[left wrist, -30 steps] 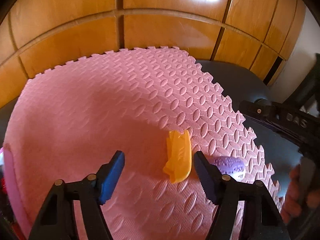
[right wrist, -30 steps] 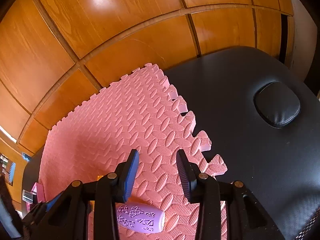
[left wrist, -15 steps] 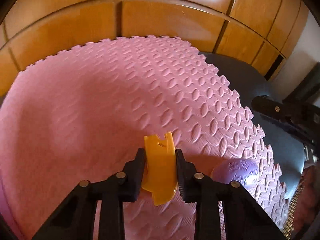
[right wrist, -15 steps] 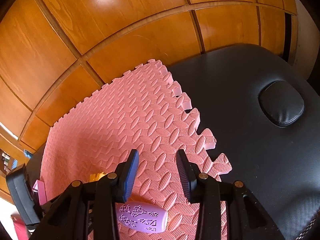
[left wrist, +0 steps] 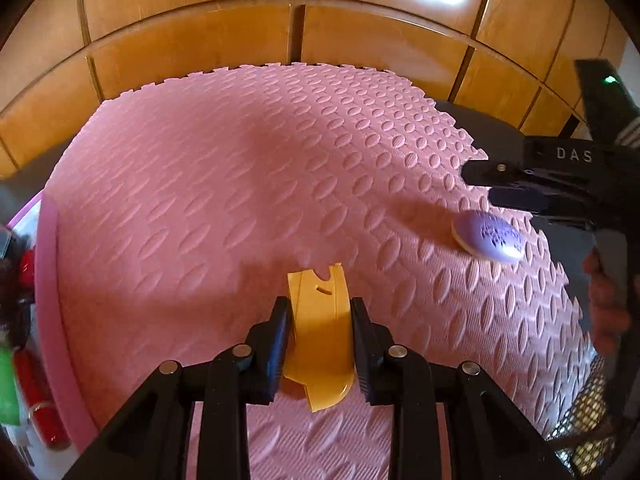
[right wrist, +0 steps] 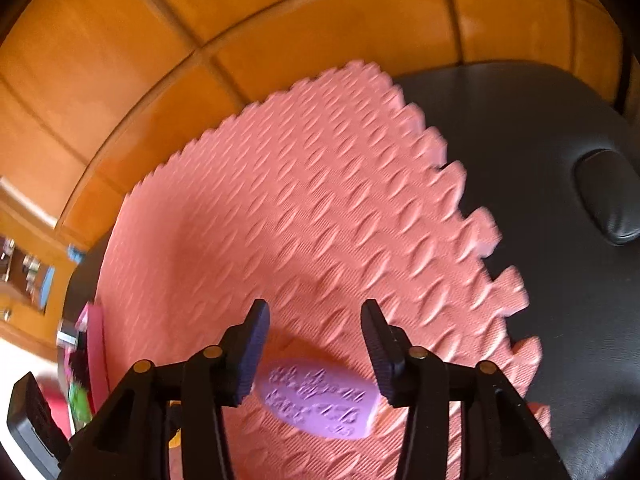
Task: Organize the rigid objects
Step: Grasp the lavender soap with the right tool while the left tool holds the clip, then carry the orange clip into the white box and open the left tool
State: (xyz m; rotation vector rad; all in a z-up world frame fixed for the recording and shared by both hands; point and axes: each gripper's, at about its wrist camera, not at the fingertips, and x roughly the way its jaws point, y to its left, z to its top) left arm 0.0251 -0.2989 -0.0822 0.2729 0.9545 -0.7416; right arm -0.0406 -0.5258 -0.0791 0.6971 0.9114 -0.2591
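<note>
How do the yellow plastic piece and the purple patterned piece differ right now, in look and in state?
The yellow piece is flat, plain and notched at its far end; the purple piece is rounded with raised patterns. The yellow piece is clamped between the jaws of the left gripper; the purple piece lies free on the pink mat, below the open right gripper. Both are small, rigid and over the same mat.

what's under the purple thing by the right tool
The purple patterned piece lies on the pink foam mat, between the open fingers of the right tool. Only mat shows around it; the spot directly beneath is covered.
</note>
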